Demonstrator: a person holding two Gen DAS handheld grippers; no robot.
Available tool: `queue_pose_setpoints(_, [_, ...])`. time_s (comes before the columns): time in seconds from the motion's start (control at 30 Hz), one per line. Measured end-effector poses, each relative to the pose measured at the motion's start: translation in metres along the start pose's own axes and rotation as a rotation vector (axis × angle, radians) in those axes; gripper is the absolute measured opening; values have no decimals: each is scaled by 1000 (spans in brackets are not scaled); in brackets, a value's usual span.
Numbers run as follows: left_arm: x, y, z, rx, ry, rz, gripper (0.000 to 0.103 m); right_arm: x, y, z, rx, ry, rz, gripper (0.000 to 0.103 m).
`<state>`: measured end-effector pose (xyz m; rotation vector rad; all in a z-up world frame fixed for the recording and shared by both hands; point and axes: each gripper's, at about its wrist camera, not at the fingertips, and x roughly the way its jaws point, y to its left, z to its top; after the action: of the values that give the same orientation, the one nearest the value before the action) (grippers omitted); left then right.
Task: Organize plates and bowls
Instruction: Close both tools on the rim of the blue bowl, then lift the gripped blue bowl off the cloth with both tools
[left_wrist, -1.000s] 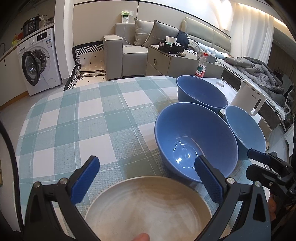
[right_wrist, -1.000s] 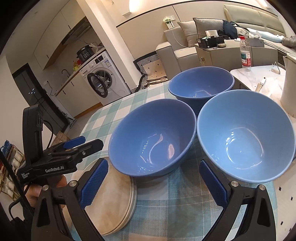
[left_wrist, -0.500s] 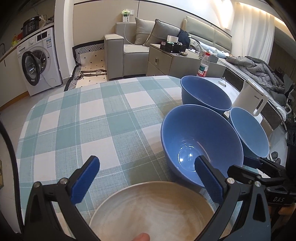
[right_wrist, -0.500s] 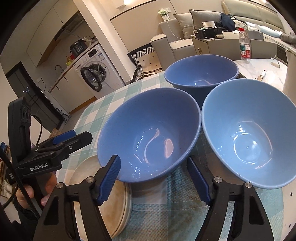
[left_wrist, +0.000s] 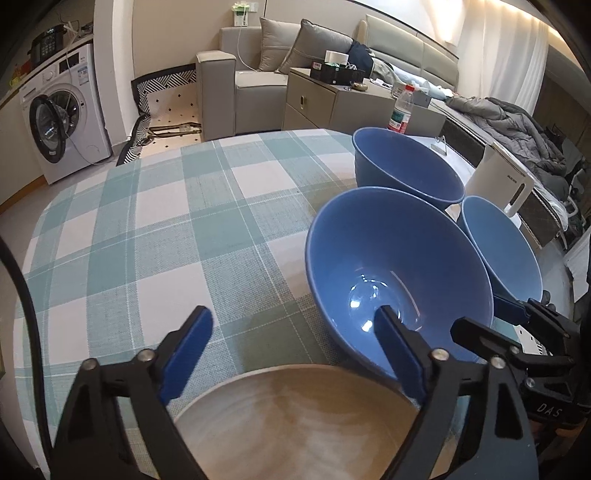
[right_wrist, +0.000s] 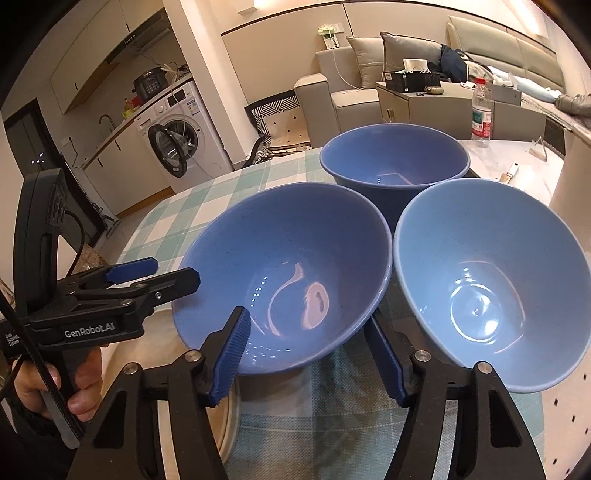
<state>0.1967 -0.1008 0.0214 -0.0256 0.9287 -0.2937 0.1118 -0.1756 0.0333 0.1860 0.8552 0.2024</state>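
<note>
3 blue bowls (right_wrist: 284, 266) sit empty; both hand-held grippers (right_wrist: 310, 354) have been closing, nothing clamped.

Three blue bowls (right_wrist: 284, 266) (right_wrist: 395, 155) (right_wrist: 487, 280); one beige plate (left_wrist: 295, 424); two hand-held grippers (left_wrist: 291, 354) (right_wrist: 310, 354).

Checked tablecloth (left_wrist: 155, 236), washing machine (left_wrist: 66, 122), grey sofa (left_wrist: 258, 81), white kettle (left_wrist: 498, 181), water bottle (right_wrist: 482, 110)

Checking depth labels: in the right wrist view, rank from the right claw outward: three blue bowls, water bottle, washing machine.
1. Middle bowl, between the right claw's fingers.
2. Pale bowl, right.
3. Dark bowl, behind both.
4. Water bottle, far right.
5. Washing machine, far left.
</note>
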Motion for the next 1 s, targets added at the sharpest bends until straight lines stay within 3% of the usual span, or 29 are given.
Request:
queue_pose_setpoints(0.6, [12, -15, 1, 48, 41, -59, 21, -4, -5, 0, -16, -36, -51, 36])
queue_pose_setpoints(1.0, [1, -20, 1, 74, 10, -33, 21, -6, -1, 1, -36, -42, -48, 36])
